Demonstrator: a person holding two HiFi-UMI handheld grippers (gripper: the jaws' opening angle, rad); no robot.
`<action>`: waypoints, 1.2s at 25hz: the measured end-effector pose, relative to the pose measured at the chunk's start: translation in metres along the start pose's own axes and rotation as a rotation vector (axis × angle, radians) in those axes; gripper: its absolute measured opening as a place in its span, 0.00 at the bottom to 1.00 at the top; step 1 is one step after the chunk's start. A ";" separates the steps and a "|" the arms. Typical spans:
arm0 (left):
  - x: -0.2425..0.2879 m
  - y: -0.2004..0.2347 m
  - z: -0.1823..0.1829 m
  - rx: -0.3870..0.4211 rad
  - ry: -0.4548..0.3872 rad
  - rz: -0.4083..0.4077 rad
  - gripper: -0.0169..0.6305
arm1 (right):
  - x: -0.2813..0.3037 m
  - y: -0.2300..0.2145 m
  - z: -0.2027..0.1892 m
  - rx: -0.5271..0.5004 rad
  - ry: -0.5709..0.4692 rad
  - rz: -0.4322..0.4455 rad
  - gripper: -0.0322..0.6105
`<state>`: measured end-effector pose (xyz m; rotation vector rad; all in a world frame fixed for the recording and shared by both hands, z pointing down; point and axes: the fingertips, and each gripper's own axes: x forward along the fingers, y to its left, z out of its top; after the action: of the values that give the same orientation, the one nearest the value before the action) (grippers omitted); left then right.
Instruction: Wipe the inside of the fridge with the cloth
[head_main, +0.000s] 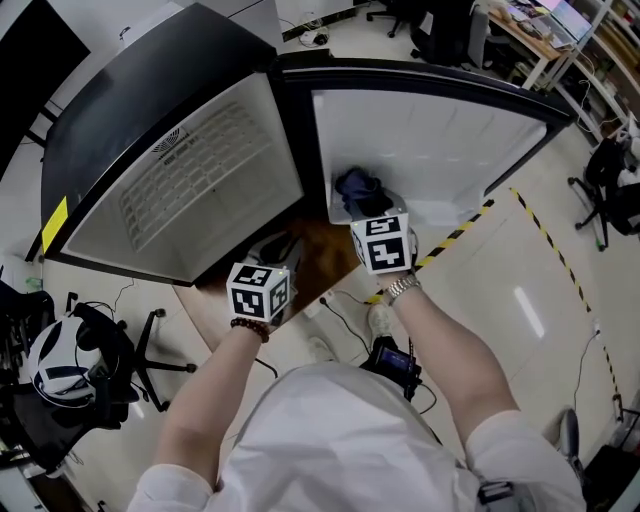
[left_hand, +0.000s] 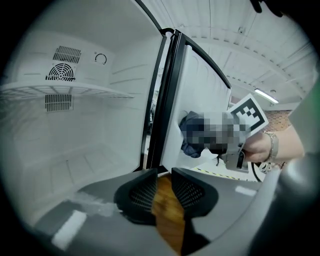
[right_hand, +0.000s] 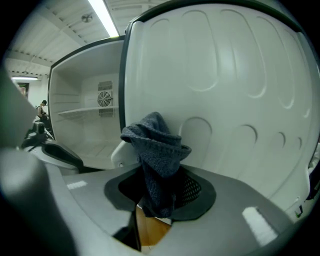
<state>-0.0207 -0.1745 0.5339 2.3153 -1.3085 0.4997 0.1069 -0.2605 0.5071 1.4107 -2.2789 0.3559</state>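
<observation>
Pale office floor (head_main: 520, 300) fills the background, crossed by a yellow-and-black tape line (head_main: 455, 235). Office chairs stand at its edges.

Largest item: the fridge (head_main: 130, 120), dark outside and white inside, standing wide open. In the left gripper view we see that its cabinet carries one white wire shelf (left_hand: 65, 90) across the upper part. A round fan grille (left_hand: 60, 74) and slotted vents sit on the back wall.

The door (head_main: 430, 130) is swung out to the right of the cabinet. Its white inner liner is moulded with arched recesses.

A brown wooden patch (head_main: 320, 250) of floor shows at the foot of the fridge, between cabinet and door.

Left hand-held gripper (left_hand: 162, 192): it is aimed at the hinge edge where cabinet meets door. Its jaws stand a narrow gap apart with nothing between them, and only the wooden patch shows through the gap.

Right hand-held gripper (right_hand: 160, 192): it is clamped on the cloth (right_hand: 157, 160), a dark blue-grey knit. The cloth bunches up above the jaws and hangs a little below them. It sits low on the door's inner side, just in front of the liner. We cannot tell whether it touches the liner.
</observation>
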 end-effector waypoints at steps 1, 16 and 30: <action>0.000 -0.001 0.000 0.002 -0.001 -0.001 0.17 | -0.002 -0.006 -0.001 0.006 0.001 -0.015 0.27; 0.014 -0.026 0.001 0.009 -0.006 -0.028 0.13 | -0.048 -0.109 -0.034 0.051 0.029 -0.219 0.27; 0.040 -0.067 0.015 -0.012 -0.014 -0.108 0.13 | -0.090 -0.181 -0.049 0.117 0.043 -0.362 0.27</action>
<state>0.0582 -0.1800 0.5283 2.3680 -1.1814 0.4397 0.3146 -0.2499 0.5045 1.8153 -1.9427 0.4027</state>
